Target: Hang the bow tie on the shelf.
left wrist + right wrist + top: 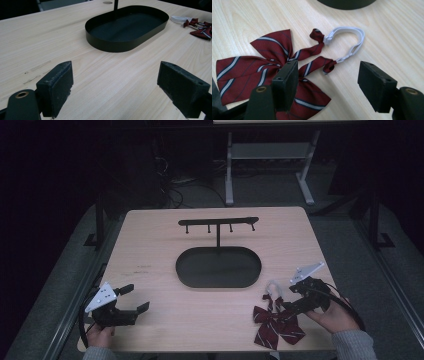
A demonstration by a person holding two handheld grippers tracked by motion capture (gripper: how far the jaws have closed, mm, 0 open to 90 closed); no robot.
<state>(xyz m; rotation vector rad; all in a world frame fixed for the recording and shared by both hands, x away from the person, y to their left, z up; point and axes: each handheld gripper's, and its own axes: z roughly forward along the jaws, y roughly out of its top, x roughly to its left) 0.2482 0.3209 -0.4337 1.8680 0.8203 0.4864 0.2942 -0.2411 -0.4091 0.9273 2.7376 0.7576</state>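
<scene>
In the lower right of the high view, the right gripper (285, 309) hovers with jaws spread over the bow tie (276, 323), far nearer than the equally open left gripper (134, 301).

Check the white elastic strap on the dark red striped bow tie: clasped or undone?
Clasped, it seems: the white elastic strap forms a closed loop between both neck bands of the dark red striped bow tie, joined at a white clasp.

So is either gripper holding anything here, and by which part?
Nothing is held. The right gripper is open over the bow tie; the left gripper is open above bare table.
</scene>
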